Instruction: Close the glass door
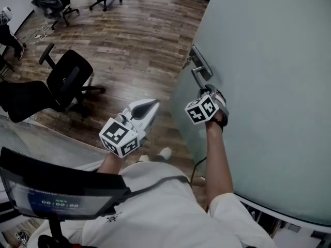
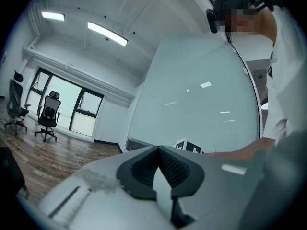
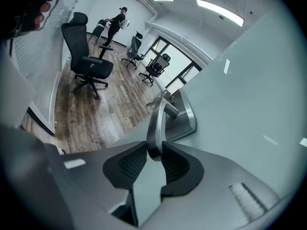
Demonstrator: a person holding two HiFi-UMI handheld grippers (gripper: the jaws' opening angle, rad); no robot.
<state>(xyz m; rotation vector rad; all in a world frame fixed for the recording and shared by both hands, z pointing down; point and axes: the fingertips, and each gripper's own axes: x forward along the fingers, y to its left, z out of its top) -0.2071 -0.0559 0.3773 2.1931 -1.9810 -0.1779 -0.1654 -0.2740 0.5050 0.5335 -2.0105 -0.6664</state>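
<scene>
The frosted glass door (image 1: 269, 87) fills the right of the head view, with its metal lever handle (image 1: 199, 75) at its left edge. My right gripper (image 1: 207, 90) reaches up to that handle. In the right gripper view the jaws are shut on the free end of the lever handle (image 3: 156, 121), in front of its lock plate (image 3: 186, 116). My left gripper (image 1: 153, 106) hovers over the wooden floor, left of the door and apart from it. In the left gripper view the left gripper (image 2: 157, 151) is shut with nothing between its pads, and the door (image 2: 201, 95) stands ahead.
A black office chair (image 1: 67, 81) stands on the wooden floor (image 1: 139, 35) to the left of the door. More chairs (image 1: 54, 4) stand at the far end by the windows (image 2: 62, 109). A person (image 3: 116, 20) stands far back. A glass partition (image 1: 46, 143) runs at lower left.
</scene>
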